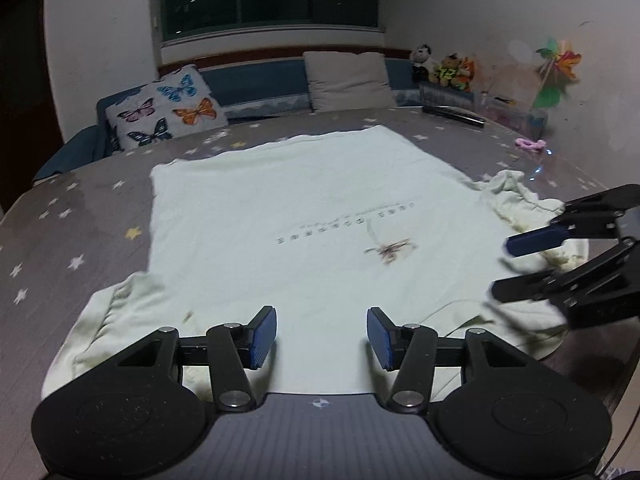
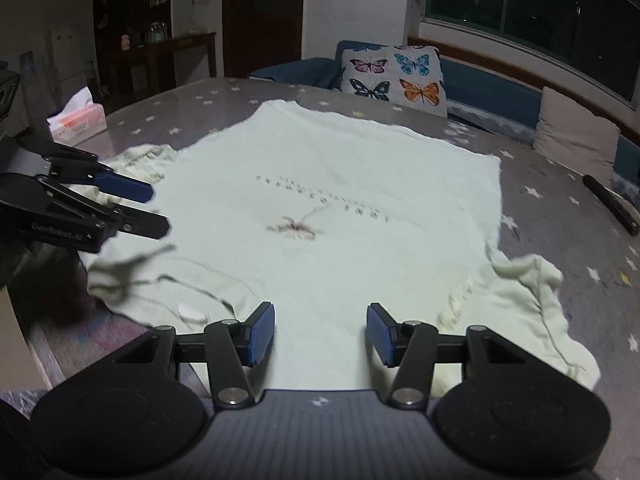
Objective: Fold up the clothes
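A pale green T-shirt point(image 1: 300, 220) point(image 2: 340, 208) lies spread flat on the grey star-patterned table point(image 1: 60, 240), with small lettering and a brownish motif point(image 1: 390, 250) on its chest. Its sleeves lie rumpled at both sides: one point(image 1: 104, 320) lies below left in the left wrist view, and the other point(image 2: 532, 292) lies right in the right wrist view. My left gripper point(image 1: 322, 338) hovers open over the shirt's near edge with nothing between its blue pads. My right gripper point(image 2: 321, 334) is open too, above the same near edge. Each shows in the other's view: the right gripper point(image 1: 504, 270) over a sleeve, the left gripper point(image 2: 158, 210) likewise.
Behind the table stands a blue sofa with a butterfly cushion point(image 1: 166, 108) and a beige cushion point(image 1: 348, 80). Plush toys point(image 1: 452, 68), a pinwheel point(image 1: 560, 64), a pink item point(image 1: 530, 144) and a dark rod point(image 2: 612, 204) sit toward the far side. A tissue box point(image 2: 78, 118) stands at the table's left edge.
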A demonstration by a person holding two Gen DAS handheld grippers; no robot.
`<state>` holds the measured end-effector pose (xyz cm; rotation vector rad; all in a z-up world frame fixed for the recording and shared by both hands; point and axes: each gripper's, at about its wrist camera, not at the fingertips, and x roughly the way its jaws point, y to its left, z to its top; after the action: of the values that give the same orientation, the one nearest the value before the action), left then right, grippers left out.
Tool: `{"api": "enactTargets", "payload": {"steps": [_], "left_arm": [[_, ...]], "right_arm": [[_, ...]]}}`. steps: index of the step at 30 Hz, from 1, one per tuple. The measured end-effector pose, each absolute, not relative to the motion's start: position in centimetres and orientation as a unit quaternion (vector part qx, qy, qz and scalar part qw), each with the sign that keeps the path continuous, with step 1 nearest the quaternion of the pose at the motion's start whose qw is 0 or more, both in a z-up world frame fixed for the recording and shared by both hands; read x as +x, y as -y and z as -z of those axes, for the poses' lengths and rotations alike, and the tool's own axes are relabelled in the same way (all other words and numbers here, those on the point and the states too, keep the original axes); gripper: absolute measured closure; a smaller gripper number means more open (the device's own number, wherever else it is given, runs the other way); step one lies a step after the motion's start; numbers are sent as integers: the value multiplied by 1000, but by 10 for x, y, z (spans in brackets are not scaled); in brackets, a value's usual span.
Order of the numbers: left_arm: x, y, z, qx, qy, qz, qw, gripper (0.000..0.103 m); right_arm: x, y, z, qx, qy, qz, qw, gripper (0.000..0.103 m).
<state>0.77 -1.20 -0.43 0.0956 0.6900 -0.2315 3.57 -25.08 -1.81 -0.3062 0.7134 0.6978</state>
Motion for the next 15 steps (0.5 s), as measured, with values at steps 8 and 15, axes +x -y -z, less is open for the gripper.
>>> {"api": "enactTargets", "payload": {"steps": [8,15], "left_arm": [[16,23,14,61,-355,145,921,49],[22,30,13,84,-351,158,919,47]], "right_arm": [[40,236,27,-141,-356,-365,849,51],[39,243,26,-131,-364,-381,840,50]]}}
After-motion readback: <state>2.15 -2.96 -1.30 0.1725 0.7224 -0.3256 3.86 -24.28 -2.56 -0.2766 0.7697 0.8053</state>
